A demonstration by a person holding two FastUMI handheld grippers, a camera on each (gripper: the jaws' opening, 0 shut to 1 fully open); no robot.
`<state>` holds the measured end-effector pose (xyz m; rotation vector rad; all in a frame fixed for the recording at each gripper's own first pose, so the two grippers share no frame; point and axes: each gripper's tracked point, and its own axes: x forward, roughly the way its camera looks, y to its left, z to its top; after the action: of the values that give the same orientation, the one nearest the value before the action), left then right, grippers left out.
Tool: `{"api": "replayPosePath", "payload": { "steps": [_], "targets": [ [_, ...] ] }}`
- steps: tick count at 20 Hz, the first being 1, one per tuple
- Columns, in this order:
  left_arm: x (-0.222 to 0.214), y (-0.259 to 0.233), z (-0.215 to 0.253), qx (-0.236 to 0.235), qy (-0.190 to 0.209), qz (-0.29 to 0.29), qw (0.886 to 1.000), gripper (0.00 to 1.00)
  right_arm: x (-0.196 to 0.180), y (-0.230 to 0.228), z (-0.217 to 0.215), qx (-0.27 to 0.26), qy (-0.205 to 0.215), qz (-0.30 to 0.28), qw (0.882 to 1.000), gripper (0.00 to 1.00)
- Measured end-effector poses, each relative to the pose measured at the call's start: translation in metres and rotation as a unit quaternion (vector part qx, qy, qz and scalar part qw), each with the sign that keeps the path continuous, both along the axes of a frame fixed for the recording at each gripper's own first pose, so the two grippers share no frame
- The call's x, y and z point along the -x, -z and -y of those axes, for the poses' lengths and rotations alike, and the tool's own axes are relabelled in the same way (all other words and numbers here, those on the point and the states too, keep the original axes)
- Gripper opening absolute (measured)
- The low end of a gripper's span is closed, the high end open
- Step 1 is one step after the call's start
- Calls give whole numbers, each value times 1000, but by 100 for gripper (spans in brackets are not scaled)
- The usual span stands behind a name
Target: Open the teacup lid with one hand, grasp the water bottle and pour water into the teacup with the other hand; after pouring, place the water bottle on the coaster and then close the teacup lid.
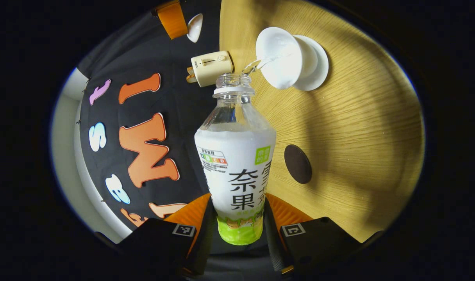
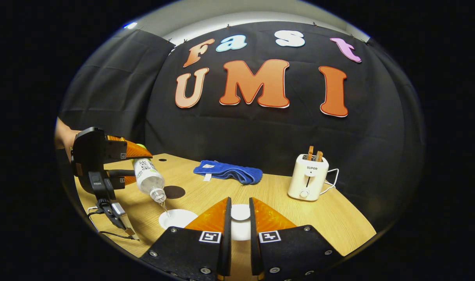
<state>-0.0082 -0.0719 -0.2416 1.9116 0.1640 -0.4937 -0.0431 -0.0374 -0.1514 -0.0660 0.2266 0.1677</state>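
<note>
Left gripper (image 1: 237,230) is clenched on the water bottle (image 1: 234,164), fingers pressing its lower body from both sides; the bottle's long axis runs straight ahead, tipped neck-down, so a thin stream arcs from its open mouth into the white teacup (image 1: 278,58) on its saucer just beyond. Right of the bottle lies the dark round coaster (image 1: 297,164) (nearer this gripper than the cup), the bottle's next stop once pouring ends. Right gripper (image 2: 240,218) grips the white teacup lid (image 2: 240,213) between near-closed fingers, just beside the cup.
</note>
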Motion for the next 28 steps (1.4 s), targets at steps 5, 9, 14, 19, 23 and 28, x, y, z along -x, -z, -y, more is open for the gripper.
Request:
{"api": "replayPosePath", "payload": {
  "steps": [5,9,14,19,23,28],
  "targets": [
    [-3,-7,2,-8,4,14,1000,65,1,-1,0,1,-3,3,1000,21],
    [-11,-16,4,-17,11,26,999,65,2,0,-3,5,-10,1,1000,21],
    [-11,-29,5,-31,24,37,999,65,3,-4,-6,2,-17,7,1000,21],
    [-15,-38,7,-47,36,46,997,66,4,-3,-5,3,-18,7,1000,21],
    [-21,-47,8,-62,46,55,995,65,4,-4,-6,3,-23,8,1000,21],
    [-26,-58,10,-79,57,69,993,65,5,-7,-8,0,-28,12,1000,21]
  ]
}}
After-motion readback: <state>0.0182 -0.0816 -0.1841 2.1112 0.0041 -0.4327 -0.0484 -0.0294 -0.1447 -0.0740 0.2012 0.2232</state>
